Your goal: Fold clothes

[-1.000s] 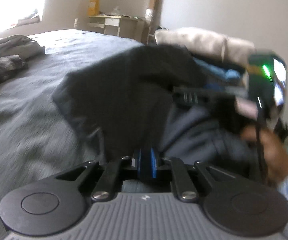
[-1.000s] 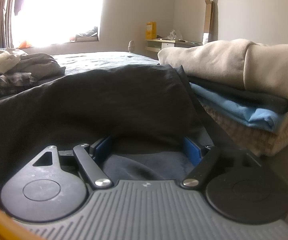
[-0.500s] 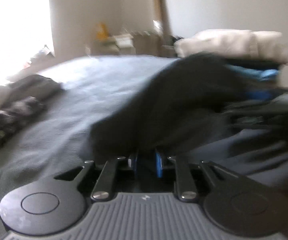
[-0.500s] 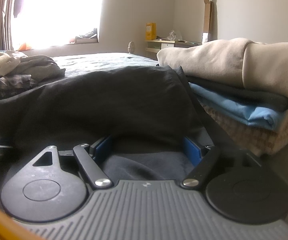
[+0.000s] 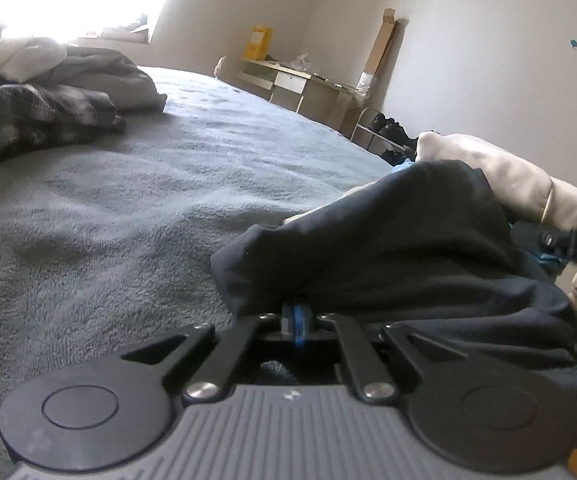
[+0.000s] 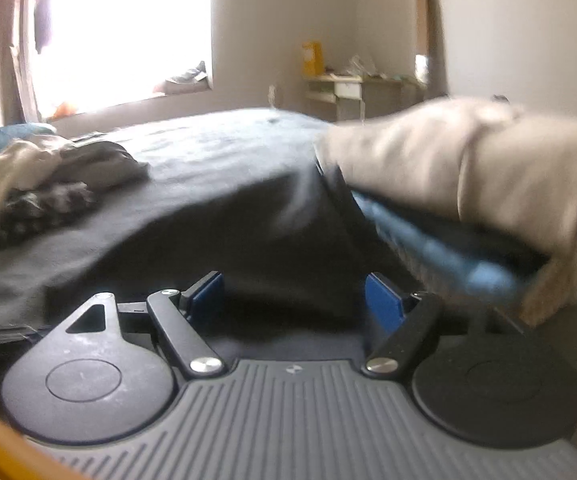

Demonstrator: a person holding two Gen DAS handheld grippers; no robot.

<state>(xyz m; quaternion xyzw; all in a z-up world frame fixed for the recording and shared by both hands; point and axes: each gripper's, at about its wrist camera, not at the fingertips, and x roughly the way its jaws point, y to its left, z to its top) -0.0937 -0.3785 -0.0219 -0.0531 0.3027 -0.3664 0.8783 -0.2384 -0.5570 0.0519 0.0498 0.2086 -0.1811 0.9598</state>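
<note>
A dark navy garment lies bunched on the grey bed, leaning against a folded stack. My left gripper sits at its near edge. The jaws are closing tight, blue pads together, with the cloth's hem draped over and pinched between the tips. In the right wrist view the same dark garment spreads ahead of my right gripper. That gripper stands wide open, its blue pads apart and the cloth lying just beyond them. One black finger of the right gripper shows at the left view's right edge.
The folded stack has a beige top over a blue layer, close on the right. A heap of unfolded clothes lies far left on the bed. A desk stands by the far wall.
The left gripper has swung along the garment's edge and its pads have come together on the hem. The right gripper has risen, still wide open, and its view is blurred.
</note>
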